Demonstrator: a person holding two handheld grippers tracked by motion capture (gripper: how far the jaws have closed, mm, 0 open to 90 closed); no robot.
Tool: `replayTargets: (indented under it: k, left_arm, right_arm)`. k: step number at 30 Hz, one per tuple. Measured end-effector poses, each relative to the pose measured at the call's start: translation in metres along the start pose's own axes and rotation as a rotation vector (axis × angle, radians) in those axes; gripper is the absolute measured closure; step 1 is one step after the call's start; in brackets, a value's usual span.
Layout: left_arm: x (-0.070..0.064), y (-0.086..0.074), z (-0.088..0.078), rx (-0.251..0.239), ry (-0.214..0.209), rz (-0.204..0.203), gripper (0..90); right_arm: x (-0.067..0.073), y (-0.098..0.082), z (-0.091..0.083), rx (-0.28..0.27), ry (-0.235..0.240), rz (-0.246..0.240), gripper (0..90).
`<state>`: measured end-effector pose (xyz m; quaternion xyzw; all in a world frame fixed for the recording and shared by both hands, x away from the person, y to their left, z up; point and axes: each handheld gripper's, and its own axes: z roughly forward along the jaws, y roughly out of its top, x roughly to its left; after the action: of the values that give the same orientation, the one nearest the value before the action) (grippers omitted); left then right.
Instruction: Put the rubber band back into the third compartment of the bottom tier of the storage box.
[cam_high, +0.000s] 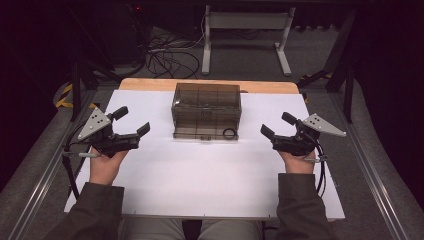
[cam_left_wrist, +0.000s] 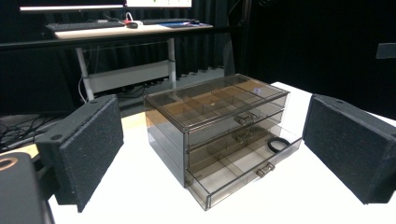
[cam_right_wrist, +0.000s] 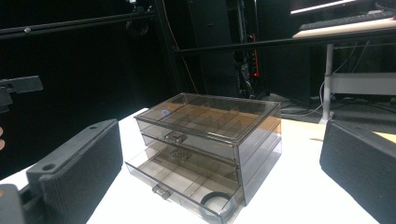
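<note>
A smoky see-through drawer chest (cam_high: 206, 104) (cam_left_wrist: 215, 116) (cam_right_wrist: 210, 135) stands at the back middle of the white table (cam_high: 200, 175). Its bottom drawer (cam_high: 205, 133) (cam_left_wrist: 243, 172) (cam_right_wrist: 182, 184) is pulled out, and a black ring (cam_high: 229, 133) (cam_left_wrist: 279, 144) (cam_right_wrist: 215, 201) lies in the drawer's right end. The two upper drawers are pushed in. My left gripper (cam_high: 131, 121) (cam_left_wrist: 212, 158) is held open to the left of the chest, with nothing between its jaws. On the other side, my right gripper (cam_high: 275, 125) (cam_right_wrist: 219, 172) is open too and holds nothing.
The table's wooden back edge (cam_high: 150, 84) shows behind the white top. Beyond it on the floor are cables (cam_high: 170, 57) and a white desk frame (cam_high: 245, 35). A desk with a keyboard (cam_left_wrist: 79, 25) stands farther back. Metal rails (cam_high: 380, 180) run along both table sides.
</note>
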<state>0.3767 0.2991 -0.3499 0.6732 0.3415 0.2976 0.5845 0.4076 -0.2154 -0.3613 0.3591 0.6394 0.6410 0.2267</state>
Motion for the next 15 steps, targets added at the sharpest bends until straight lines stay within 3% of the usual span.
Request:
replayTargets:
  k: [8,15]
  left_arm:
    - [0.002,-0.001,-0.005,-0.01,0.003,-0.017,6.0]
    - [0.002,0.0,-0.006,-0.01,0.002,-0.004,6.1]
  right_arm:
    - [-0.006,0.0,-0.011,-0.02,-0.006,0.015,0.0]
    - [-0.01,0.002,-0.02,-0.042,-0.026,0.017,0.3]
